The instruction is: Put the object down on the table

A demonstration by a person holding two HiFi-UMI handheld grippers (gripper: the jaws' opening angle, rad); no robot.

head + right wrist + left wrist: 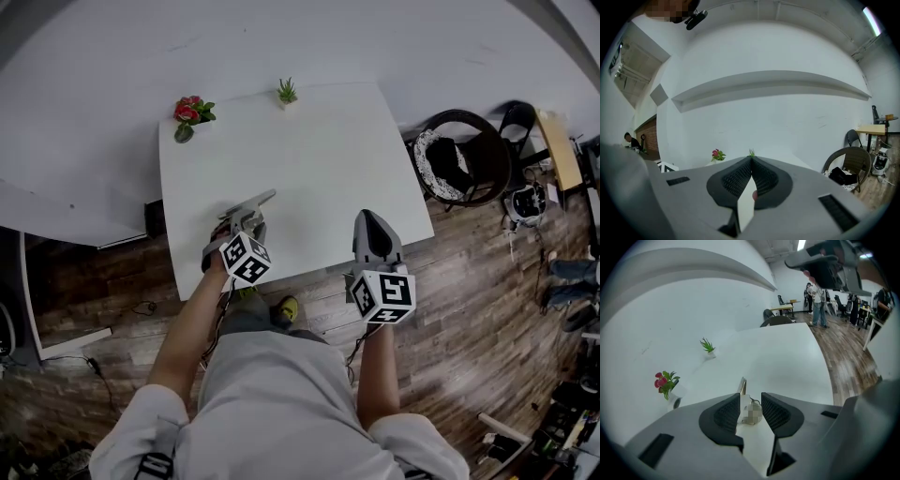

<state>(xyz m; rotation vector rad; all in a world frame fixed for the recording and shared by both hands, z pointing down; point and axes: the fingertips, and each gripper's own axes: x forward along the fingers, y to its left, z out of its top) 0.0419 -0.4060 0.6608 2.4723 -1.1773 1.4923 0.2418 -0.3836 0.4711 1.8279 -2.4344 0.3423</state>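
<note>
Open office: desks (785, 309), chairs (769, 314), people (818, 298) standing behind.

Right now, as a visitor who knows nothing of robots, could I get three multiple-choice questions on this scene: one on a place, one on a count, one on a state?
1. Where on the white table does the red-flowered plant stand?
A. a far corner
B. the middle
C. the near edge

2. How many small plants stand on the table?
A. one
B. two
C. four

3. How do the right gripper's jaws stand?
A. wide apart
B. closed on a cup
C. closed together, empty

Answers:
1. A, it sits at the far left corner.
2. B, the red-flowered one plus a green plant.
3. C, the right gripper view shows the pads meeting with nothing between them.
</note>
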